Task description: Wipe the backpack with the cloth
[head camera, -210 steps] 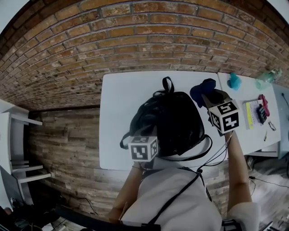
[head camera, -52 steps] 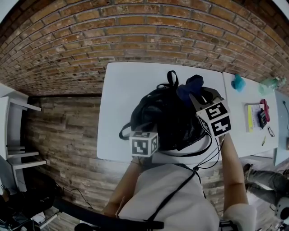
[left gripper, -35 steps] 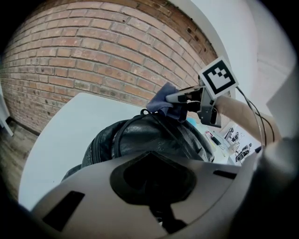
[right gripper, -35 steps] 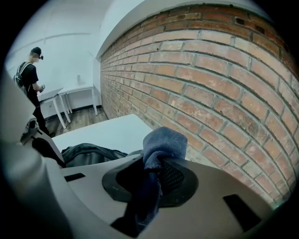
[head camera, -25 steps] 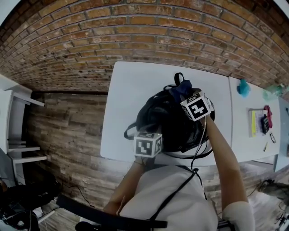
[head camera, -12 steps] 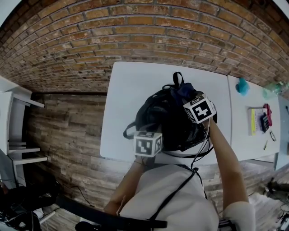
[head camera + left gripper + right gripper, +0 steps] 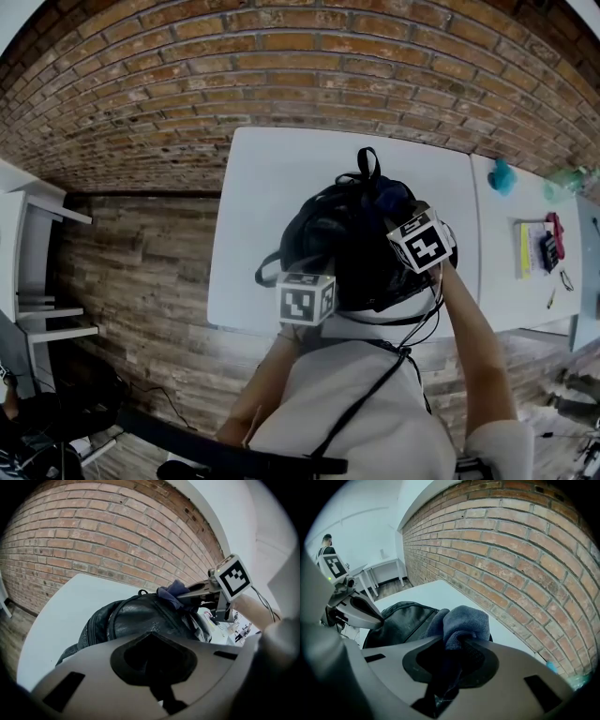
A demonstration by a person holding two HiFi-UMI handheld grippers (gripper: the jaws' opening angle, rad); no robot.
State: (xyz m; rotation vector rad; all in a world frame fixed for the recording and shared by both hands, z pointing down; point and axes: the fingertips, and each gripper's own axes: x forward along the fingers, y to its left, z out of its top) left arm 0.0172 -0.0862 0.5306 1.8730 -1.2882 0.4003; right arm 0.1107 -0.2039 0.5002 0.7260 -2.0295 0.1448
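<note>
A black backpack [image 7: 352,239] lies on the white table [image 7: 258,197], its top handle toward the brick wall. My right gripper [image 7: 398,211] is shut on a bunched dark blue cloth [image 7: 389,194], which rests on the far right top of the backpack. In the right gripper view the cloth [image 7: 461,620] bulges out of the right gripper [image 7: 454,653] above the backpack [image 7: 401,620]. My left gripper [image 7: 312,272] sits at the backpack's near edge. In the left gripper view dark material fills the left gripper [image 7: 154,667]; the backpack [image 7: 136,618], cloth [image 7: 172,591] and right gripper [image 7: 202,588] lie beyond.
A second white table [image 7: 506,281] to the right carries a teal object [image 7: 502,176], a yellow pad [image 7: 522,251] and small items. The brick wall [image 7: 309,66] borders the far table edge. A white shelf unit [image 7: 33,281] stands left. Cables hang from the right gripper.
Over the last second my right gripper dragged the cloth across the backpack's top, toward me and to the right. The left gripper and backpack stayed put.
</note>
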